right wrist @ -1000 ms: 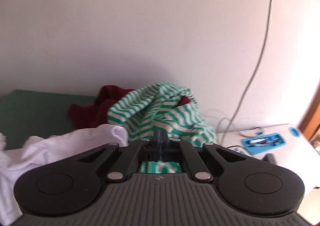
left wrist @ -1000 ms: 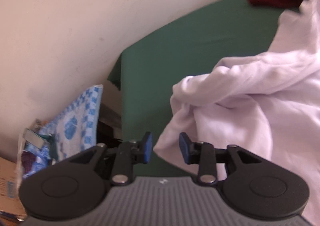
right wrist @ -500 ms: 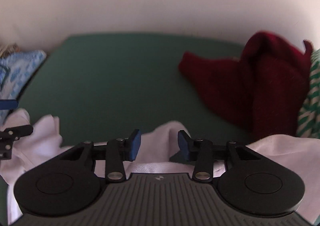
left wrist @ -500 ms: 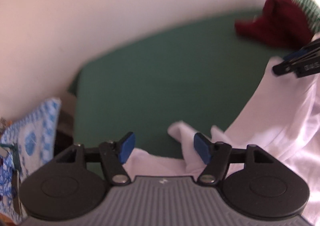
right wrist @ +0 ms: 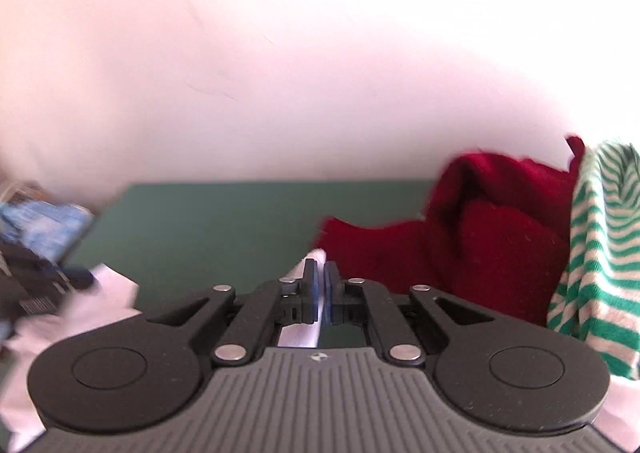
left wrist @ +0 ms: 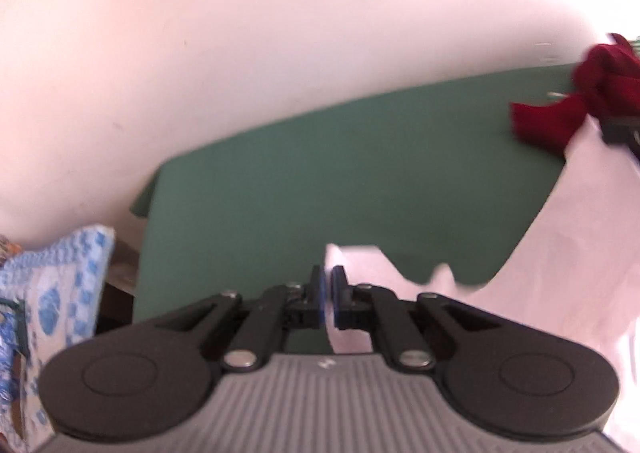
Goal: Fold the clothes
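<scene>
White garment [left wrist: 580, 237] is the piece in hand: pale, thin cloth, held up at two points over the green desk [left wrist: 320, 181], with most of its body hanging or trailing on the right side of the left wrist view.

Desk surface: bare green across the middle. Red garment [right wrist: 480, 245] lies bunched at the far right; green-striped garment [right wrist: 600, 253] sits just beside it, touching. Blue patterned cloth [left wrist: 60, 293] lies off the desk's left edge.

Left gripper [left wrist: 329, 293]: jaws pressed together on a corner of the white cloth; the fabric stands up between them and runs off to the right.

Right gripper [right wrist: 320, 289]: jaws likewise pinching a thin edge of the same cloth, which shows white above and below the pads. It shows at the right edge of the left wrist view, beside the red heap.

Key relation: the held edge runs left to right between the two grippers, left pinch toward the desk's left end, right pinch toward the clothes heap. Free cloth falls toward the person, bare desk lies ahead of both jaws.

Judgement: scene fits either spreading the piece flat or carrying an edge over for a fold; frames blurred, cannot settle which.
</scene>
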A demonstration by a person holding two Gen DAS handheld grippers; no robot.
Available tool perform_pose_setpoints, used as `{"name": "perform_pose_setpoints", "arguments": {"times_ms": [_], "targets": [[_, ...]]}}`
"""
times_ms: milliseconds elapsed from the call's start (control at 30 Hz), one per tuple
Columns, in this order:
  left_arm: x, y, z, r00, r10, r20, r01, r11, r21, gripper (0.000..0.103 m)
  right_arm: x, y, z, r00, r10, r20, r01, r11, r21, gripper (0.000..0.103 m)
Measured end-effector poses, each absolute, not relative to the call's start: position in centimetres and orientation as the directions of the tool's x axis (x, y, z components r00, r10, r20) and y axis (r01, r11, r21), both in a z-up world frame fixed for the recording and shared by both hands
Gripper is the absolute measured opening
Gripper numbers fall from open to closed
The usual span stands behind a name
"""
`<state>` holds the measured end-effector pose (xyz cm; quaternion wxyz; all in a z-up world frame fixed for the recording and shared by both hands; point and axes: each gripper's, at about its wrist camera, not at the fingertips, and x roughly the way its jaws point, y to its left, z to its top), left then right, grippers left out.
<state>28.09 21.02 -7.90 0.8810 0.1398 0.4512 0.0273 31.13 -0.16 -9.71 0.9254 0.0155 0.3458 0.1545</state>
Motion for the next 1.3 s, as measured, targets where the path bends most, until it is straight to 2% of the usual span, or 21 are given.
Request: {"name": "perform_pose_setpoints", "arguments": {"times_ms": [100,167,200,233,267,300,367,500,567,633,667,700,733,833,933,1033,1100,1167,1233,1267,1300], "targets": [[29.0,20.4,-10.0,0.609,0.229,-0.759,0.056,0.942,0.33,0.0,31.3,-0.3,-12.0,0.724,0.213,-0.656,-0.224,0.972,0.068,0.0],[28.7,21.2,-10.2,0.616,0.209,-0.759,0.056,0.95,0.306,0.0,30.4,-1.9,-11.5,0.727,0.266,-0.633,-0.2,0.964,0.176,0.003],[28.2,22.0,-9.9,0.622,0.178,-0.763,0.058,0.961,0.271,0.001,29.5,-2.9,-10.8,0.726,0.319,-0.609,-0.206,0.946,0.249,0.01],[27.3,23.2,-9.1,0.63,0.137,-0.765,0.064,0.972,0.226,0.005,28.4,-4.0,-9.7,0.722,0.38,-0.579,-0.232,0.92,0.315,0.011],[26.3,24.2,-8.3,0.64,0.11,-0.76,0.067,0.978,0.198,0.007,27.1,-4.8,-8.9,0.721,0.415,-0.554,-0.262,0.904,0.337,0.018],[25.3,25.2,-7.5,0.649,0.089,-0.756,0.073,0.981,0.178,0.008,25.7,-5.4,-8.2,0.725,0.426,-0.542,-0.297,0.903,0.312,0.039],[23.3,26.6,-6.1,0.66,0.071,-0.748,0.095,0.98,0.177,0.016,23.0,-6.0,-7.1,0.725,0.442,-0.528,-0.371,0.897,0.241,0.059],[22.2,25.6,-6.9,0.643,0.102,-0.759,0.134,0.961,0.243,0.019,21.4,-2.0,-7.9,0.649,0.455,-0.61,-0.548,0.836,0.04,0.057],[21.9,24.8,-7.6,0.631,0.125,-0.766,0.153,0.947,0.281,0.03,22.5,0.6,-8.8,0.628,0.467,-0.622,-0.602,0.798,-0.009,0.056],[21.7,23.9,-8.3,0.619,0.149,-0.771,0.173,0.932,0.319,0.03,24.2,2.8,-9.8,0.609,0.467,-0.642,-0.641,0.766,-0.051,0.056],[21.5,23.5,-8.7,0.613,0.161,-0.774,0.183,0.923,0.337,0.03,25.0,3.7,-10.5,0.605,0.442,-0.662,-0.646,0.758,-0.084,0.052],[21.4,23.1,-9.0,0.607,0.173,-0.776,0.194,0.914,0.355,0.024,26.1,4.7,-11.0,0.6,0.407,-0.689,-0.643,0.758,-0.112,0.015],[21.6,22.8,-9.5,0.602,0.196,-0.774,0.189,0.907,0.376,0.003,26.8,5.0,-10.9,0.6,0.371,-0.709,-0.62,0.776,-0.119,0.006],[24.1,22.5,-10.9,0.589,0.315,-0.744,0.08,0.893,0.442,0.001,28.3,1.4,-9.8,0.668,0.352,-0.655,-0.493,0.869,-0.035,0.005],[26.6,22.1,-10.9,0.612,0.351,-0.709,0.013,0.891,0.453,0.0,30.3,0.1,-10.4,0.685,0.307,-0.661,-0.388,0.921,0.025,0.004],[28.2,21.6,-11.3,0.612,0.4,-0.682,-0.019,0.87,0.493,0.001,31.4,-0.3,-12.7,0.664,0.276,-0.695,-0.35,0.936,0.037,0.005],[28.7,21.5,-11.4,0.612,0.42,-0.67,-0.028,0.858,0.513,0.001,30.6,-0.4,-12.8,0.692,0.273,-0.669,-0.353,0.935,0.016,0.006],[27.5,22.3,-10.1,0.637,0.357,-0.683,-0.007,0.889,0.458,0.001,29.4,-1.6,-11.5,0.715,0.302,-0.631,-0.35,0.935,0.051,0.01],[25.0,23.5,-7.9,0.662,0.261,-0.702,0.036,0.925,0.378,0.001,27.8,-3.2,-9.6,0.742,0.334,-0.581,-0.35,0.933,0.089,0.02],[23.6,23.8,-6.9,0.675,0.22,-0.704,0.063,0.934,0.352,0.003,26.7,-3.6,-8.6,0.753,0.355,-0.554,-0.377,0.923,0.08,0.03],[22.0,23.8,-6.2,0.69,0.181,-0.701,0.098,0.936,0.338,0.006,25.5,-3.4,-8.1,0.745,0.392,-0.54,-0.429,0.901,0.061,0.034]]}}
